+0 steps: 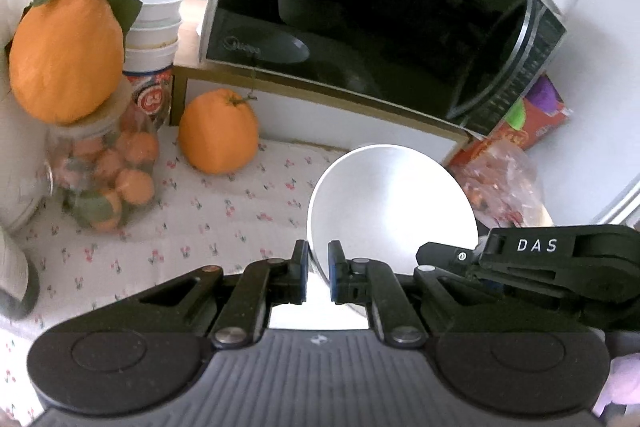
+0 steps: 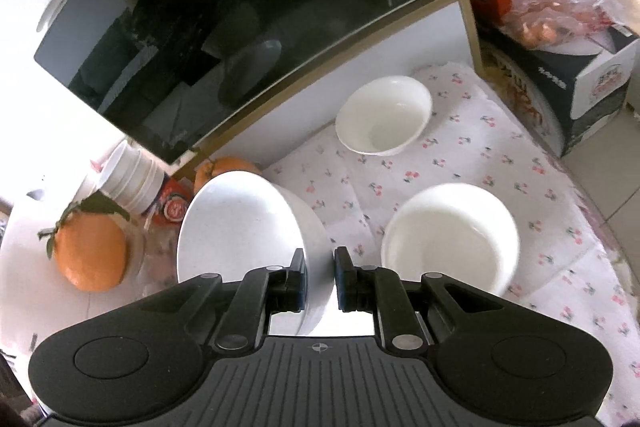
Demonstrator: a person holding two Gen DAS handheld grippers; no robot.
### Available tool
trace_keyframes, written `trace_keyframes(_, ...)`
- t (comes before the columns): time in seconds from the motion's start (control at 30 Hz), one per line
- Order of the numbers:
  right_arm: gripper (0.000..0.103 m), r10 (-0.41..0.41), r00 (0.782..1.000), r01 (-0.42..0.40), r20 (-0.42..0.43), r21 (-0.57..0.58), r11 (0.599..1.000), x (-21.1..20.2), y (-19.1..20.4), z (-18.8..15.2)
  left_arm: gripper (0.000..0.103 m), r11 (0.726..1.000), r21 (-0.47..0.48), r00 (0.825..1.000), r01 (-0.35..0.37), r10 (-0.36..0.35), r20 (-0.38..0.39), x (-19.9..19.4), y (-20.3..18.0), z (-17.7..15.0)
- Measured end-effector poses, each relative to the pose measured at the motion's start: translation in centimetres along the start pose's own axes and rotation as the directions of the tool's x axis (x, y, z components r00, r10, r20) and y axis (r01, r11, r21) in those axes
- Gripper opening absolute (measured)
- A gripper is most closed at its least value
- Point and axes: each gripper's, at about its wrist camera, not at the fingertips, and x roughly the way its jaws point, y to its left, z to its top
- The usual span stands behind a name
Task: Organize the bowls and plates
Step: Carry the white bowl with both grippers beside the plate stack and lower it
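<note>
Plainly, the left gripper (image 1: 318, 269) pinches the rim of a tilted white bowl (image 1: 390, 195) above the desk (image 1: 224, 227); the right gripper (image 2: 320, 277) pinches another bowl's (image 2: 240, 227) wall. Glazed, rigid, breakable, probably slippery: rims suit.

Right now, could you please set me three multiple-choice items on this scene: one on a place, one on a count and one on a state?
1. Where does the big orange sit?
A on the jar
B in a bowl
C on a plate

2. How many bowls stand loose on the cloth in the right wrist view?
A none
B two
C five

3. How are the right tongs?
A wide open, empty
B shut on the tilted bowl
C shut on an orange

Answers:
1 A: it rests on the jar's lid.
2 B: the far bowl and the near bowl.
3 B: the pads pinch its rim.
</note>
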Motion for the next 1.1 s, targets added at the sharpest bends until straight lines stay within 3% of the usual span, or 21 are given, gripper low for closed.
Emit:
trace_keyframes(0.57, 0.015, -0.042, 0.999, 0.042, 0.027, -0.020, 0.999, -6.3, -4.2, -5.7, 0.010, 0.996, 0.021, 0.995, 0.087, -0.086, -0.049, -3.8, -2.2, -7.8)
trace_keyframes(1.1, 0.016, -0.059, 0.998, 0.060, -0.018, 0.087, 0.994, -8.0, -10.7, -10.1, 0.012, 0.981, 0.078, 0.971, 0.178, -0.163, -0.172, -2.7, -3.7, -12.6)
